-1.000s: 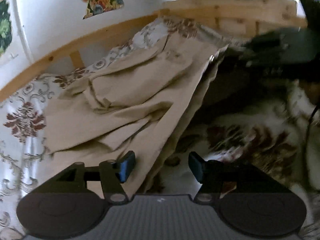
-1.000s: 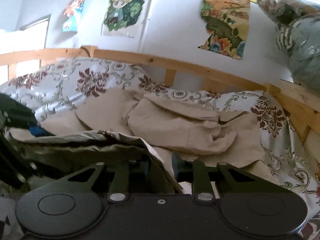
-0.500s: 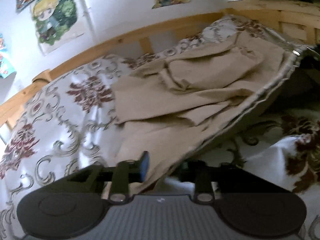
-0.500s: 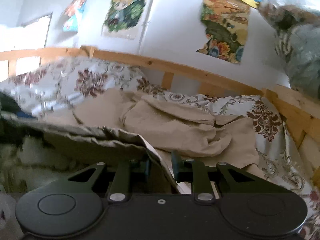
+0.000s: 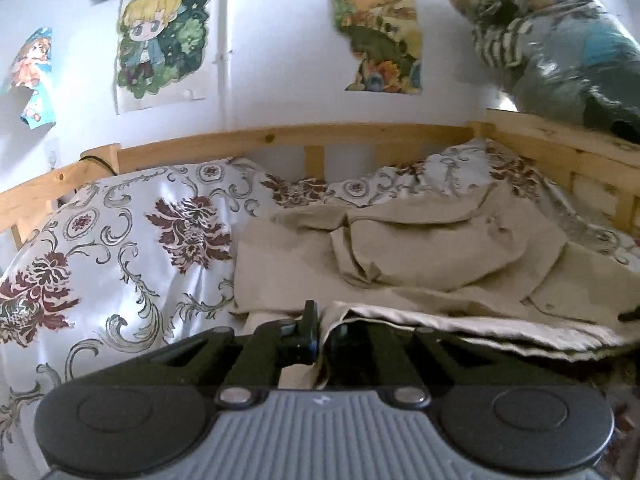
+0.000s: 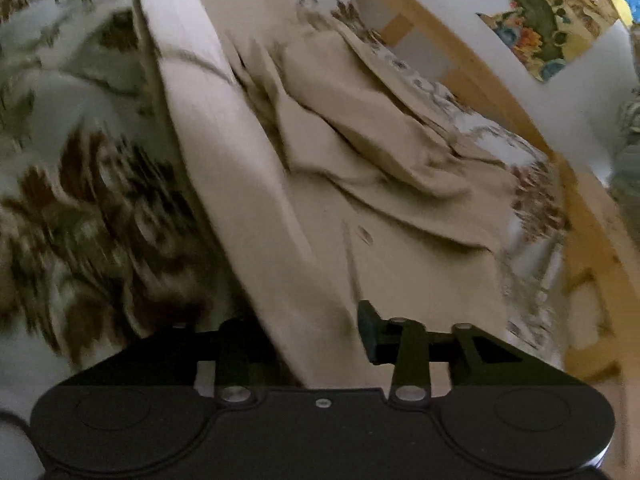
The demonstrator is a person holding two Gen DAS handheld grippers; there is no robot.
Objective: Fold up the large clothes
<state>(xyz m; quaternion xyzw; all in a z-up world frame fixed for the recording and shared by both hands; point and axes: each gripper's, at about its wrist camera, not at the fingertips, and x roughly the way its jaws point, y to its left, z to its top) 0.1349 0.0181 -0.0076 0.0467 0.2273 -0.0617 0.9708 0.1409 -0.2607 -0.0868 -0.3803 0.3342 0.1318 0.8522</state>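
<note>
Two wrist cams low over the bed, both close to the cloth.

Left cam sits level, faces 12 o'clock toward the wooden rail (image 5: 280,138) and postered wall (image 5: 272,64). Right cam is rolled, blurred, rail (image 6: 500,80) running to 2 o'clock. Both share the beige garment (image 5: 420,248) (image 6: 360,152), floral bedspread (image 5: 120,248) (image 6: 80,184), and the flower poster (image 5: 380,36) (image 6: 552,20).

A home bedroom: a wooden-railed bed (image 5: 288,138) with a floral bedspread (image 5: 132,248) stands against a white wall hung with cartoon posters (image 5: 162,40).
</note>
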